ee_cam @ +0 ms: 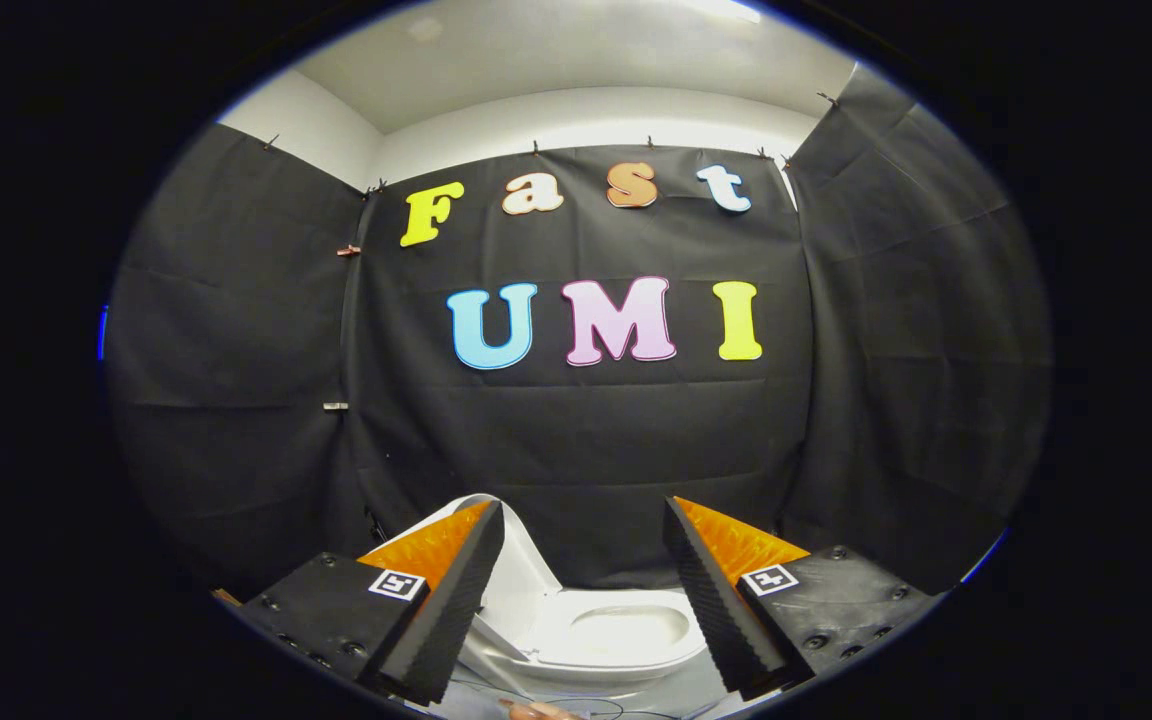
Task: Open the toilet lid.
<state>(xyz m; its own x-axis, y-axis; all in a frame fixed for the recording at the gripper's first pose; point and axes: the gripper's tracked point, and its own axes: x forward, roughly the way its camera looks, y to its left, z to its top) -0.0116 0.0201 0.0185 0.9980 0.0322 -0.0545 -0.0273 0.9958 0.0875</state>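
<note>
Toilet (pixel 626 640) sits just ahead of my hand-held gripper (pixel 584 590), bowl showing between the fingers. Toilet lid (pixel 516 560) looks already raised, tilted up behind my left finger. Rigid smooth plastic, light, probably slippery; hold its free edge. Fingers spread wide, holding nothing.

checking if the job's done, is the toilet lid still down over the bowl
No, the toilet lid stands raised beside the left finger, the open bowl shows between the fingers, and the gripper is open, holding nothing.
</note>
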